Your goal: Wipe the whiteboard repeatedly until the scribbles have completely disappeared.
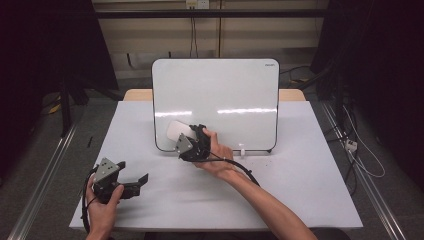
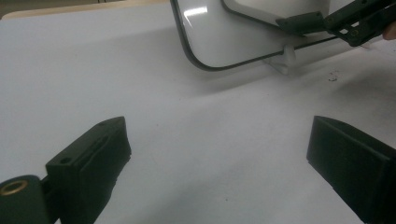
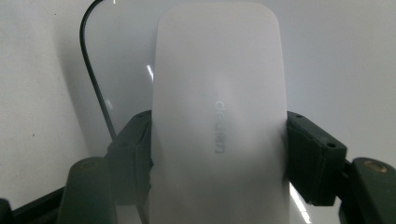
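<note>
While clamped across the narrow width of the whiteboard eraser (image 3: 217,93), one black jaw pressed to each long edge, hold the right gripper (image 1: 189,141) at that squeeze and no looser. Expect leverage, with most of the eraser jutting out ahead of the jaws and only its near end between the pads. Judging by the eraser lying against or just off the lower left part of the whiteboard (image 1: 215,95), ahead of the jaws, take the step in hand to be wiping the board. Cannot tell from the glare whether the felt already touches, so close the last gap slowly and square. Lay the eraser flat, not on one corner, and press lightly: likely to tip back or skid on its small white foot (image 2: 286,58) if pushed hard, the board being propped upright on the table (image 1: 300,170). Stroke across rather than straight into the face, and stop short of the black rim just to one side of the jaws, to avoid catching the eraser's edge there. Watch the trailing cable under the wrist. Leave the left gripper (image 2: 215,154) where it rests low over the table, jaws wide apart with nothing between them and the board's lower corner well ahead of them; better, perhaps, to bring it up to steady the board's edge before pressing harder.
</note>
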A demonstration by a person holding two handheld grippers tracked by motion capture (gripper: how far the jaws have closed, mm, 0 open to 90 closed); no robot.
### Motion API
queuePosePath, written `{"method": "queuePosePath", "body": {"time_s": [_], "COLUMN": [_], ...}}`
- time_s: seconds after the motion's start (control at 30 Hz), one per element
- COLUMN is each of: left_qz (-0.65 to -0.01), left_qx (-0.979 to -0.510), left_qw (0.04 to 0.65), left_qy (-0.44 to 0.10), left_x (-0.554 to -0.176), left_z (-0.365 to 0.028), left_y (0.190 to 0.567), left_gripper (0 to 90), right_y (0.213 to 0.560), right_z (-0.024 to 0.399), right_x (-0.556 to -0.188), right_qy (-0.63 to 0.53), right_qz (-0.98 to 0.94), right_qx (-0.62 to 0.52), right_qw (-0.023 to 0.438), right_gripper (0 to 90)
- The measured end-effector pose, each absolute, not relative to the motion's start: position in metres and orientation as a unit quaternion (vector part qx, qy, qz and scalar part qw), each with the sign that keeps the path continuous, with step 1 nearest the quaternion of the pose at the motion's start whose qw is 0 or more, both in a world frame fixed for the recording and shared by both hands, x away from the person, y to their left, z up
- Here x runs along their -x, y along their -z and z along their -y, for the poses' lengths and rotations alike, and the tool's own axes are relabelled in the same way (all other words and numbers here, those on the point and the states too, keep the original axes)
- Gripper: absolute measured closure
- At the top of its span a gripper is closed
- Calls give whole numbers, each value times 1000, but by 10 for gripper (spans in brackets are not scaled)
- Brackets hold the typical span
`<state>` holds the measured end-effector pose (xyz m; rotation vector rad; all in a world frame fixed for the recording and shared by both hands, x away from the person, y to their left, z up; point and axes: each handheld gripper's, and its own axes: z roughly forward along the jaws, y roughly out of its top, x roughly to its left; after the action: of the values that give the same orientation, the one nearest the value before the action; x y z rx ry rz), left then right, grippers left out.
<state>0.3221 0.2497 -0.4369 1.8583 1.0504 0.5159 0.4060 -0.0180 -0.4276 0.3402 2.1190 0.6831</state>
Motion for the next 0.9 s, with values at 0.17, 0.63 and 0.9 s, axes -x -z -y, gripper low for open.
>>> {"method": "queuePosePath", "body": {"time_s": [0.17,0.63,0.9], "left_qz": [-426,-422,-423], "left_qx": [-752,-756,-756], "left_qw": [458,456,455], "left_qy": [-211,-205,-206], "left_x": [-322,-324,-324], "left_z": [-251,-250,-251], "left_y": [436,436,436], "left_gripper": [58,58,58], "right_y": [417,370,369], "right_z": [23,22,16], "right_x": [-415,-459,-459], "right_qy": [-288,-322,-320], "right_qz": [-836,-797,-794], "right_qx": [-168,-247,-246], "right_qw": [435,447,455], "right_gripper": [314,313,313]}}
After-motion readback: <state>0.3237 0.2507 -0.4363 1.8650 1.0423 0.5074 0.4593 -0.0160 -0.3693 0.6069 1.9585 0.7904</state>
